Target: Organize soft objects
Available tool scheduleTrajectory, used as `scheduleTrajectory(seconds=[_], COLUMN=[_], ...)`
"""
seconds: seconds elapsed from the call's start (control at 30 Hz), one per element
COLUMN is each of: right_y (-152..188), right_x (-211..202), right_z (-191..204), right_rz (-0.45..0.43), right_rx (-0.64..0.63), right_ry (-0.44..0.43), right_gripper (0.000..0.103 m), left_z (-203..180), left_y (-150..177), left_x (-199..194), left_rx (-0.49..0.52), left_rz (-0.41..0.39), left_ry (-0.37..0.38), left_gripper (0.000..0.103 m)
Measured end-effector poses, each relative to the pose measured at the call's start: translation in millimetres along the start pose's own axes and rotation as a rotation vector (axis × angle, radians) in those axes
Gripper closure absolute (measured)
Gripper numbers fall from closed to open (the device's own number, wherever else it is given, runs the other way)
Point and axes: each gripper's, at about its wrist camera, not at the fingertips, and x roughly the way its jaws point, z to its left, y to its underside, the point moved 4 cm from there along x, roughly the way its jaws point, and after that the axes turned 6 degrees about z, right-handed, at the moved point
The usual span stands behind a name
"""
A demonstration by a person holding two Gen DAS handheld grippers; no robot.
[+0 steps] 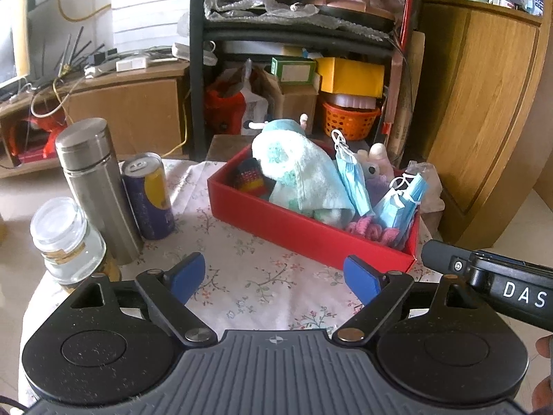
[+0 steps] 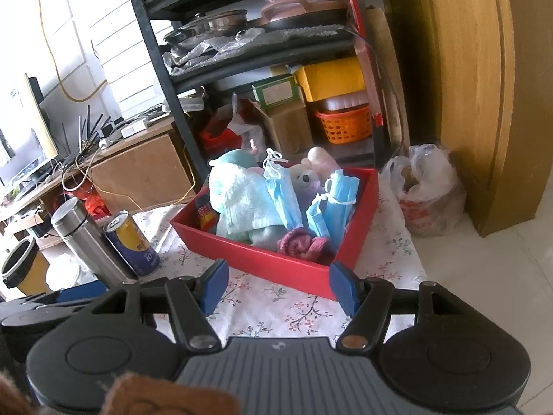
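A red box (image 1: pixel 304 233) (image 2: pixel 266 259) stands on the floral tablecloth (image 1: pixel 255 276) (image 2: pixel 276 304). It holds a light blue towel (image 1: pixel 304 176) (image 2: pixel 242 204), blue face masks (image 1: pixel 401 200) (image 2: pixel 331 207), a pink knitted piece (image 1: pixel 369 230) (image 2: pixel 304 243), a plush toy (image 1: pixel 373 169) (image 2: pixel 304 176) and a dark patterned item (image 1: pixel 249 176) (image 2: pixel 205 212). My left gripper (image 1: pixel 274 278) is open and empty, in front of the box. My right gripper (image 2: pixel 276 287) is open and empty at the box's near wall; its body (image 1: pixel 490 283) shows at the right of the left wrist view.
A steel flask (image 1: pixel 96 186) (image 2: pixel 86 238), a blue and yellow can (image 1: pixel 150 195) (image 2: pixel 133 245) and a glass jar (image 1: pixel 67 242) stand at the table's left. A black shelf rack (image 1: pixel 293 34) (image 2: pixel 242 52) stands behind. A plastic bag (image 2: pixel 428 190) lies by the wooden cabinet (image 2: pixel 466 86).
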Motion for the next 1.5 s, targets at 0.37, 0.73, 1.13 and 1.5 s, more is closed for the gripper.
scheduleTrajectory(seconds=[0.37, 0.73, 1.13, 1.5], right_y=[0.3, -0.1, 0.3, 0.0], right_x=[-1.6, -1.6, -2.1, -2.2], right_z=[-0.4, 0.2, 1.2, 2.0], right_rz=[-0.006, -0.003, -0.003, -0.001], right_rx=[0.006, 0.005, 0.004, 0.002], right_ry=[-0.004, -0.009, -0.007, -0.01], right_gripper=[0.067, 0.067, 0.067, 0.067], left_z=[-1.6, -1.1, -2.8, -2.2], left_y=[0.4, -0.4, -1.9, -2.8], left_x=[-2.8, -3.5, -4.4, -4.6], left_rx=[0.007, 0.009, 0.034, 0.043], left_rz=[-0.015, -0.019, -0.019, 0.0], left_ry=[-0.015, -0.024, -0.053, -0.07], left_gripper=[0.018, 0.018, 0.018, 0.018])
